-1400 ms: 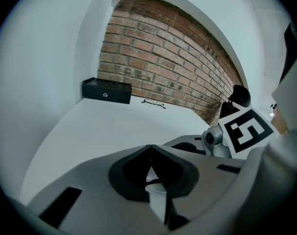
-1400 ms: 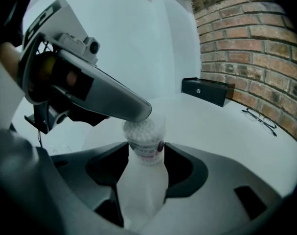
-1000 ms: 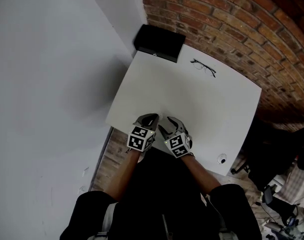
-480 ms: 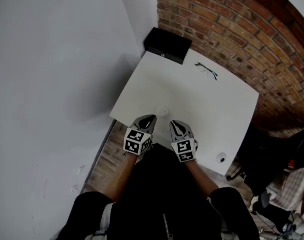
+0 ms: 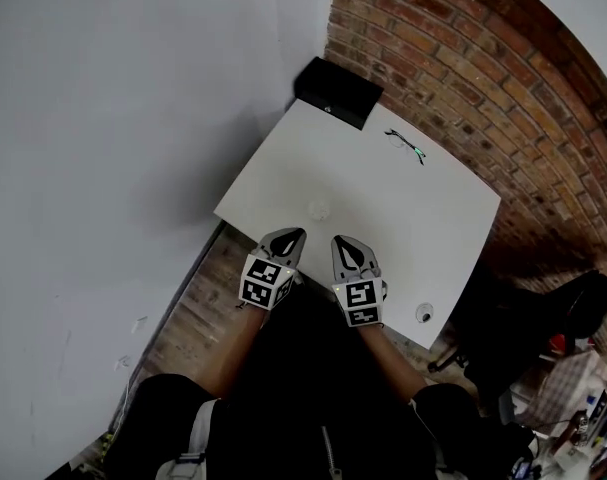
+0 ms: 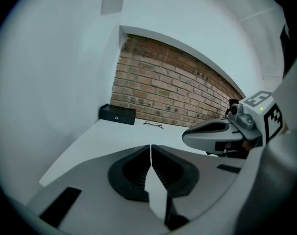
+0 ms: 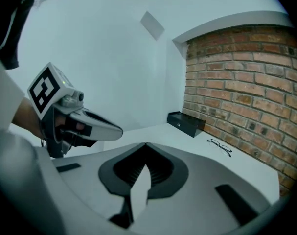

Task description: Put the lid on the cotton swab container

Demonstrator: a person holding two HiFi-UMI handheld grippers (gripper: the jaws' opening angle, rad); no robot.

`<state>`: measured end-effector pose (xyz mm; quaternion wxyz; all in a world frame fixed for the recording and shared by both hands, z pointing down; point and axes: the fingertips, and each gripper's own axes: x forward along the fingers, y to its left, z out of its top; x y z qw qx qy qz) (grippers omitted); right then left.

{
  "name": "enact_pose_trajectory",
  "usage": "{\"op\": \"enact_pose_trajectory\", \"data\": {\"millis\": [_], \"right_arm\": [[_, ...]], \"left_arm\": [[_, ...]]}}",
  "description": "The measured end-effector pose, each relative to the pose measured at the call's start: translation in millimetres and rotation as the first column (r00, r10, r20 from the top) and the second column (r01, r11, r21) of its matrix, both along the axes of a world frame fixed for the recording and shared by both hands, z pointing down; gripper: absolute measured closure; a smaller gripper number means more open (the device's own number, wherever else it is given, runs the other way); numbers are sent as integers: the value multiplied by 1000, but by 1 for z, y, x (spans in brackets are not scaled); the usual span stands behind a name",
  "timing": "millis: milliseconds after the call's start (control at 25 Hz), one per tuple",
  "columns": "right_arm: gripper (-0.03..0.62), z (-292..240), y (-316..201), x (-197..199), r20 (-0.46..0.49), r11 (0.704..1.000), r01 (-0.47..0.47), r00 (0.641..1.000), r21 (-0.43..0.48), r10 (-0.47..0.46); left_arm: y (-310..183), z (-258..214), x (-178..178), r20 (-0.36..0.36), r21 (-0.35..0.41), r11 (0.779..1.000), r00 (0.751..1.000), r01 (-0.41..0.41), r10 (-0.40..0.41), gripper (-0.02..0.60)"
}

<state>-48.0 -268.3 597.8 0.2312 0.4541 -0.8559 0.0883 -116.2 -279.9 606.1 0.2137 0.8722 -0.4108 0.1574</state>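
Capping looks finished. Your left gripper and right gripper are both closed on nothing, the right having just closed. The cotton swab container stands apart at 12 o'clock. Next, retreat toward 6 o'clock, off the table edge below you; room there is open.

A white worktop stands in the corner between a pale wall and a brick wall; a black box lies on its far corner; a pair of glasses lies near the brick-wall edge, well apart from the box; a small round white container sits toward the near edge; another small round thing, too small to tell, sits by the near right corner.
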Motion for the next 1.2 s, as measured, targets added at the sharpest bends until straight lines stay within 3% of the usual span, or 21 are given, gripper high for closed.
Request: {"op": "enact_pose_trajectory", "data": {"millis": [200,560,880,1200], "right_arm": [[572,-30,22,4,46,999,21,999,40,-23],[572,-59,100,46,96,998,23,995,63,-29],[572,-59,159,63,126,998,10,992,70,-19],[572,-56,187,73,115,998,16,993,65,-24]], "left_arm": [[34,-17,3,15,39,999,1000,18,-19,565],[119,-30,12,31,70,989,991,131,-133,565],[182,-37,20,43,96,984,987,151,-156,565],[209,-40,36,44,103,985,989,135,-140,565]]}}
